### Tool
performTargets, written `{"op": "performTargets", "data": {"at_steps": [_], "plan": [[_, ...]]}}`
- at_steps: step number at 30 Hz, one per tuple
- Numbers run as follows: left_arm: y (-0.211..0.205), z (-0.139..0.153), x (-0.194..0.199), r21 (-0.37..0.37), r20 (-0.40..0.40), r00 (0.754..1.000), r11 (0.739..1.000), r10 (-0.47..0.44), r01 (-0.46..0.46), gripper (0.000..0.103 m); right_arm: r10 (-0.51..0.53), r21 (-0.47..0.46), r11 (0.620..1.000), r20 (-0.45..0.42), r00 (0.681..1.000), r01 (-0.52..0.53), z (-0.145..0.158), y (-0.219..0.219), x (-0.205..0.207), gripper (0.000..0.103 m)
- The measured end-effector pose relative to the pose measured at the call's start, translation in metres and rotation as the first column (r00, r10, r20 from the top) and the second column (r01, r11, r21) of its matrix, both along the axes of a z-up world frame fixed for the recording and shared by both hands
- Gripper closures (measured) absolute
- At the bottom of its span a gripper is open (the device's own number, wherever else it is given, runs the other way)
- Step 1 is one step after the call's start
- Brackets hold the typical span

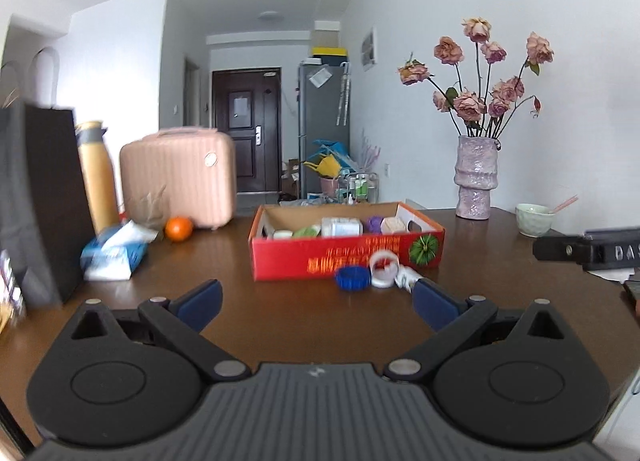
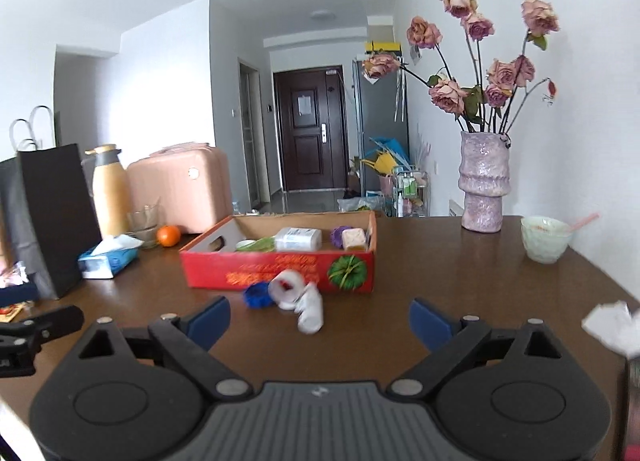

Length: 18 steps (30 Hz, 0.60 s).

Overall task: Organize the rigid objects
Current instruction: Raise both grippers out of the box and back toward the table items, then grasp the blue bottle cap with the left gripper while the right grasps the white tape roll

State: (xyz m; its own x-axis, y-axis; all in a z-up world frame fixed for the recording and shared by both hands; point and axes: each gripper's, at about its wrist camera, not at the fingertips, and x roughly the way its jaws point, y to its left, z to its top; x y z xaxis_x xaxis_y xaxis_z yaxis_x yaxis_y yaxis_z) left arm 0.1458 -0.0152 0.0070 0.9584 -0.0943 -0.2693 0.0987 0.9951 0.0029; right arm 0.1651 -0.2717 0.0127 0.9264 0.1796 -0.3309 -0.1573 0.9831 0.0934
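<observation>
Red cardboard box (image 2: 280, 269) stands at the middle of the frame on the brown table (image 2: 460, 281) and already holds several small things. Three pieces lie loose just before its front wall: a blue ring (image 2: 258, 295), a white ring (image 2: 286, 287) and a white bottle (image 2: 312, 311). Both the left gripper (image 1: 316, 301) and the right gripper (image 2: 320, 319) have wide open, empty fingers. I judge the step as reaching; next, one gripper must close on a loose piece.
</observation>
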Motion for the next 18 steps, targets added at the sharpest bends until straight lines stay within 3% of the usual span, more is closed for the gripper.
{"op": "performTargets", "data": {"at_steps": [4,9,18], "plan": [[0.003,-0.017,-0.030,0.014,-0.004,1.000,1.000,0.028,-0.027,0.000,-0.006,-0.028,1.000,0.047,0.999,0.008,-0.024,0.016,-0.049,0.001],[0.004,-0.026,-0.055,0.043,0.016,0.999,0.998,0.036,-0.036,0.000,0.017,-0.019,1.000,-0.001,1.000,-0.017,-0.041,0.026,-0.076,0.001],[0.002,-0.032,-0.038,0.033,-0.029,0.999,0.999,0.023,-0.022,0.000,-0.012,-0.010,1.000,-0.047,0.999,0.012,-0.050,0.023,-0.059,0.001]]}}
